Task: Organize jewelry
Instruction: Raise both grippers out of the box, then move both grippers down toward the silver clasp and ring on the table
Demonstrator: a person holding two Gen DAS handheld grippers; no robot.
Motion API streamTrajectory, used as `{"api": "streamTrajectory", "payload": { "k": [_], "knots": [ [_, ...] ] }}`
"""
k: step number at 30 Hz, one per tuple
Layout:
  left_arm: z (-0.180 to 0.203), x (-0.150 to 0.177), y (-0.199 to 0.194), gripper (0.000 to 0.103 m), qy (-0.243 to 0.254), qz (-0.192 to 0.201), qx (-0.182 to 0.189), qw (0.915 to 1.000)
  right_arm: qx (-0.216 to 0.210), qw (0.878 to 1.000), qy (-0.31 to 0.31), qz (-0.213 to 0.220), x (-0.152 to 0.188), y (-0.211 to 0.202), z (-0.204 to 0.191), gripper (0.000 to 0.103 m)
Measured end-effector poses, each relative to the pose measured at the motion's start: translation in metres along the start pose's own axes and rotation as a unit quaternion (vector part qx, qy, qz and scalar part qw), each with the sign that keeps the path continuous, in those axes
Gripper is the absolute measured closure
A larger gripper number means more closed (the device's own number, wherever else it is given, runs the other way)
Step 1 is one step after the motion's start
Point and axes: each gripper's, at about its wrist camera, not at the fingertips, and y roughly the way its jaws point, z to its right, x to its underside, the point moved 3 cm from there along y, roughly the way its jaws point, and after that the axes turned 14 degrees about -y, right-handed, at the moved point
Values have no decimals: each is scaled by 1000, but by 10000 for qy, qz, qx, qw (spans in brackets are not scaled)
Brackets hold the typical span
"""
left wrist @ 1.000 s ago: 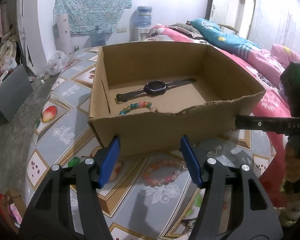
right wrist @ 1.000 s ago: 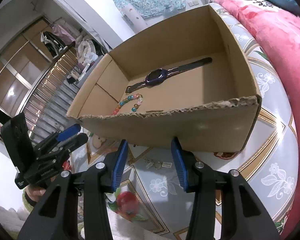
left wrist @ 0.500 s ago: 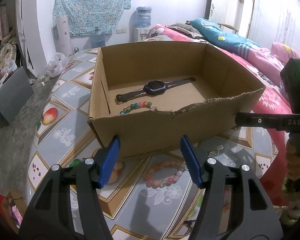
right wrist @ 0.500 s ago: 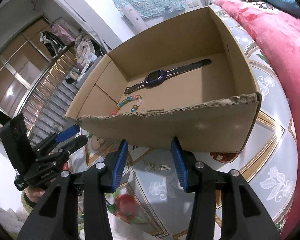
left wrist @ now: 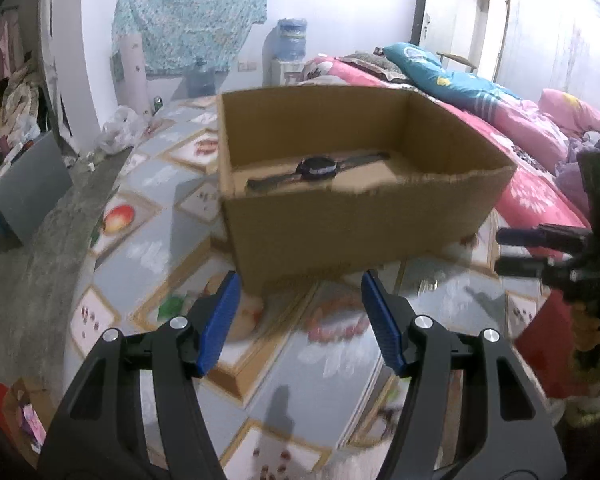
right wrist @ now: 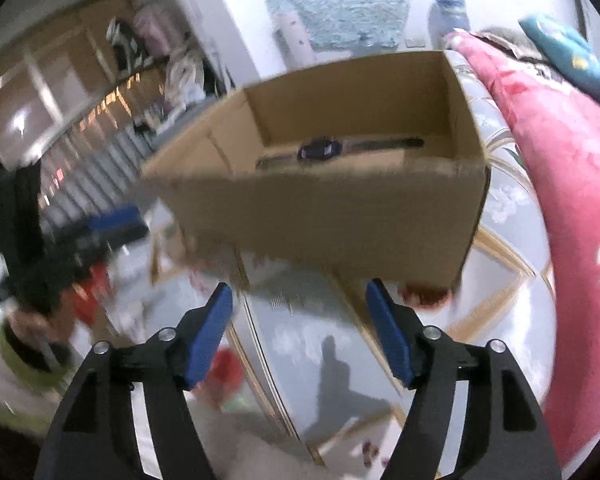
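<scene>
Because a pink bracelet (left wrist: 334,322) lies low in the frame before the box (left wrist: 356,220), both the left gripper (left wrist: 300,312) and the right gripper (right wrist: 300,320) stand open and empty, the right one's jaws having just widened.

dim indoor light, motion blur, fisheye-warped edges

Box (left wrist: 352,232) showing plain brown cardboard. Watch (left wrist: 318,167) inside showing black, its face looking purplish in the right view. Both tongs, left (left wrist: 300,322) and right (right wrist: 300,332), showing black arms with blue pads. Worktop (left wrist: 148,256) cloth showing grey-blue with gold-edged diamonds, white flowers, fruit prints. Bedding (left wrist: 532,132) showing pink florals; pillow (left wrist: 452,76) teal.
</scene>
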Motion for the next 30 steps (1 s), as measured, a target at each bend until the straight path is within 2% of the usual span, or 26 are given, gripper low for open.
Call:
{"api": "streamTrajectory", "payload": {
  "k": [8,13,17,21,24,30],
  "knots": [
    [-11,37,10,44,-223,-495,34,9985,776,9937,-254,-770,26,33,-19,23],
    [-5,43,22,44,-205,-609,131,9978,1186,9863,-608,-976,25,47,-26,7],
    [10,43,26,50,233,-571,211,9979,1146,9865,-466,-1069,25,48,-24,6],
    [30,43,32,57,917,-527,269,9940,1126,9858,-463,-1156,20,50,-18,6],
    [38,43,41,66,1259,-609,224,9899,1132,9854,-411,-1207,17,50,-15,6],
    [42,46,60,70,1631,-934,281,9818,1153,9854,-266,-1228,8,58,-15,6]
  ]
}}
